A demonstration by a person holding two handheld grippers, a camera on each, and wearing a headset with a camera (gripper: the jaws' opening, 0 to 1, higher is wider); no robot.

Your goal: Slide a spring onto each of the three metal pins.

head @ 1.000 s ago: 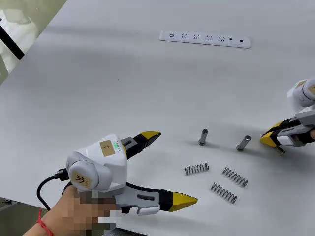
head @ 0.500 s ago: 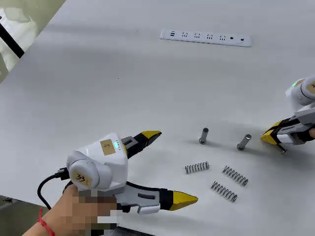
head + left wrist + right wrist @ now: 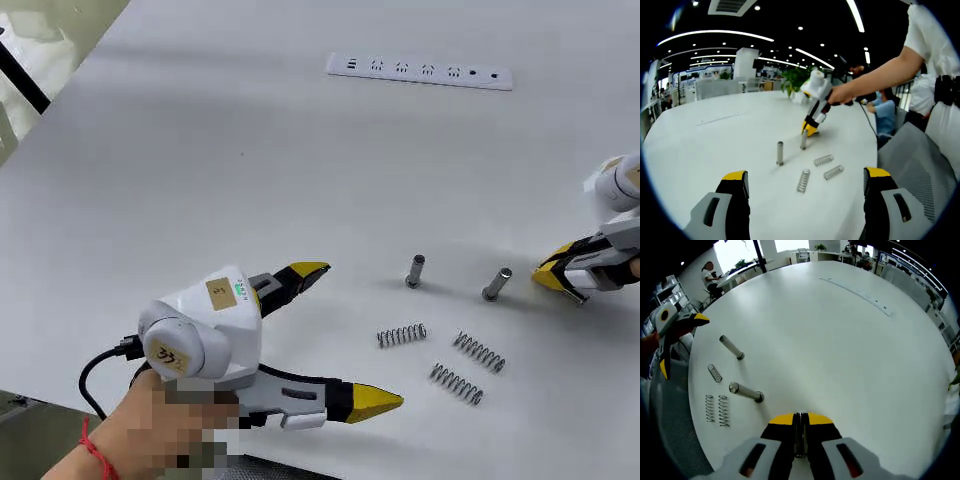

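Springs: three coiled silver wire springs [image 3: 401, 336], lying loose on the white table [image 3: 250, 150], right by the pins
Pins: two short grey metal pins [image 3: 415, 271] standing upright, near each other
Left gripper [image 3: 350, 335]: yellow-tipped jaws spread wide
Right gripper [image 3: 552, 278]: pinching the third pin [image 3: 799, 436]

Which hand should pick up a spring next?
Left. The left gripper is open and empty, and the nearest spring lies just ahead of its jaws. The right gripper is shut on a pin.

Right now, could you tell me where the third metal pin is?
Head view, far right: the third pin is clamped in the right gripper, just right of the two standing pins.
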